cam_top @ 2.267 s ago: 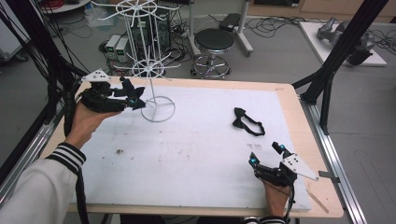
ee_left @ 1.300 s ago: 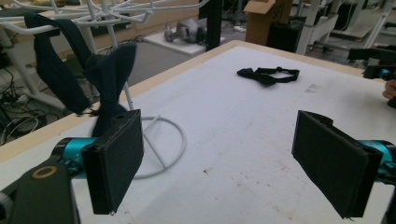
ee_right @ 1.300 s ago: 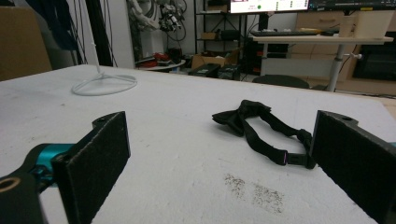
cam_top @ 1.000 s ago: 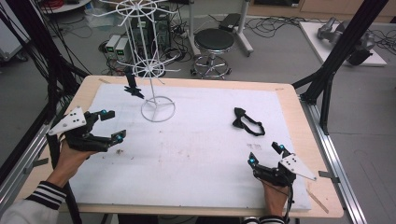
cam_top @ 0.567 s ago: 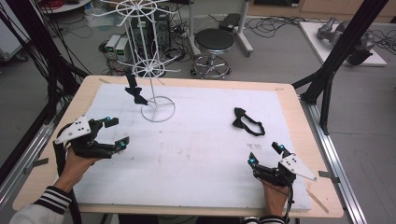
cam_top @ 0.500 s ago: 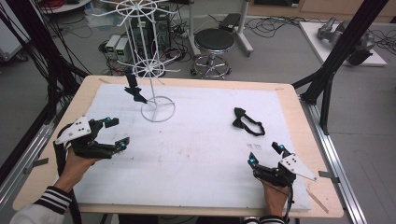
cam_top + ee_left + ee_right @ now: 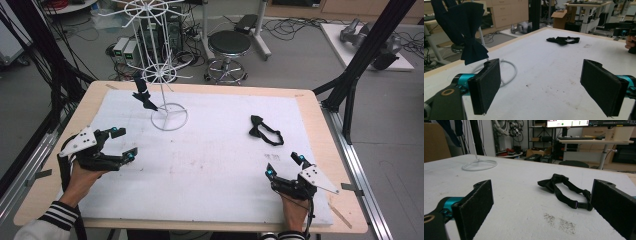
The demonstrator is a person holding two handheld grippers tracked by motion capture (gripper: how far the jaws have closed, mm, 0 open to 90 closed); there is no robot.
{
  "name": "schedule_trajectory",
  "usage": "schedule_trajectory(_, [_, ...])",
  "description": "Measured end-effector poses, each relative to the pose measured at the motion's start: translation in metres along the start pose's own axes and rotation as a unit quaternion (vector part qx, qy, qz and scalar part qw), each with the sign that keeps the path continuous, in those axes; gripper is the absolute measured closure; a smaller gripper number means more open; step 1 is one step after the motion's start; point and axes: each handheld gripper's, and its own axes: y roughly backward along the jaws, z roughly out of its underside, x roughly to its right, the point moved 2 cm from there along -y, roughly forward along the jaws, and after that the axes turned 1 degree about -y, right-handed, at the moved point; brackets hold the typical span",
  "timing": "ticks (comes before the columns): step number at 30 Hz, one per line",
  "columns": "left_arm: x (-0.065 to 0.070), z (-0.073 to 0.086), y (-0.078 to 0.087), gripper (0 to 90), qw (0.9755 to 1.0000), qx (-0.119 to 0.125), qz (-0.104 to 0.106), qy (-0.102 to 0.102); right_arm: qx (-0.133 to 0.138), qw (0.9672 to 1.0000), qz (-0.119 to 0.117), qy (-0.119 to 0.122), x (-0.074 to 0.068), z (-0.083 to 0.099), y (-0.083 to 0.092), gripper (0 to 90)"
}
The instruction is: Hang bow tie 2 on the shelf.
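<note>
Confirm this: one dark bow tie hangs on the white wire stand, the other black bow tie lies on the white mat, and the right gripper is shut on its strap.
Wrong on the last point. The right gripper is open, jaws wide apart, and the black bow tie with its strap lies untouched ahead of it, as the right gripper view shows. The dark bow tie does hang on the white wire stand.

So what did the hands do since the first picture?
The left gripper let go of the dark bow tie, left it hanging on the white wire stand, and pulled back, open. The right gripper and the black bow tie on the table stayed put.
</note>
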Motion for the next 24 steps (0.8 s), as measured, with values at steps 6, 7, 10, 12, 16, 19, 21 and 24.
schedule_trajectory(6, [0.000, 0.004, 0.004, 17.3, 0.9999, 0.009, -0.007, 0.003, -0.005, 1.0000, 0.002, -0.004, 0.000, 0.000, -0.001, 4.2])
schedule_trajectory(7, [0.000, 0.005, 0.005, 17.3, 0.9999, 0.010, -0.010, 0.001, -0.005, 1.0000, 0.002, -0.002, 0.000, 0.000, -0.001, 4.2])
schedule_trajectory(10, [0.000, 0.006, 0.007, 17.2, 0.9998, 0.014, -0.012, 0.005, -0.008, 1.0000, 0.003, -0.002, 0.000, -0.001, -0.002, 4.2])
schedule_trajectory(12, [0.000, 0.007, 0.008, 17.2, 0.9998, 0.012, -0.011, 0.006, -0.011, 0.9999, 0.004, -0.006, 0.001, -0.001, -0.002, 4.2])
schedule_trajectory(16, [0.000, 0.006, 0.010, 17.3, 0.9997, 0.018, -0.014, 0.002, -0.010, 0.9997, 0.003, -0.021, 0.003, -0.001, -0.002, 4.2])
schedule_trajectory(19, [0.001, 0.008, 0.011, 17.2, 0.9997, 0.020, -0.015, -0.002, -0.018, 0.9998, 0.008, -0.010, 0.005, -0.002, -0.003, 4.2])
schedule_trajectory(21, [0.000, 0.009, 0.012, 17.2, 0.9997, 0.019, -0.016, -0.004, -0.024, 0.9997, 0.006, -0.010, 0.006, -0.004, -0.003, 4.2])
schedule_trajectory(24, [0.000, 0.010, 0.013, 17.2, 0.9996, 0.023, -0.018, -0.004, -0.023, 0.9997, 0.007, -0.005, 0.010, -0.009, -0.001, 4.2])
